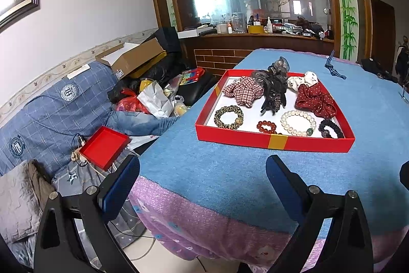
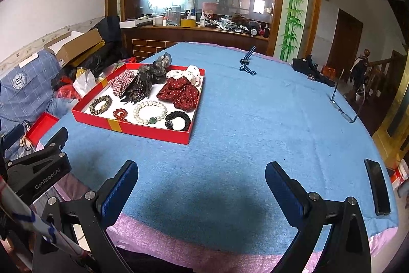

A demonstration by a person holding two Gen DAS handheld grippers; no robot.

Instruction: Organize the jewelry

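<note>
Nearest, the left gripper (image 1: 203, 172) hangs over the near edge of the table, its blue-padded fingers spread wide with nothing between them. Likewise the right gripper (image 2: 202, 172) hovers above the blue tablecloth (image 2: 255, 124), fingers parted and empty.

Beyond them sits the red tray (image 1: 274, 141), resting on the cloth towards the table's left side. Along its near row lie a leopard-print hair tie (image 1: 228, 117), a red bead bracelet (image 1: 266, 126), a pearl bracelet (image 1: 297, 122) and a black hair tie (image 1: 331, 129). Behind these are a plaid scrunchie (image 1: 242, 91), a dark hair claw (image 1: 273, 88), a red dotted scrunchie (image 1: 315, 99) and a white dotted scrunchie (image 1: 304, 79).

Further right, a black phone (image 2: 377, 187) lies near the table's edge, with eyeglasses (image 2: 343, 104) beyond it. A striped blue cord (image 2: 246, 63) rests at the far end.
</note>
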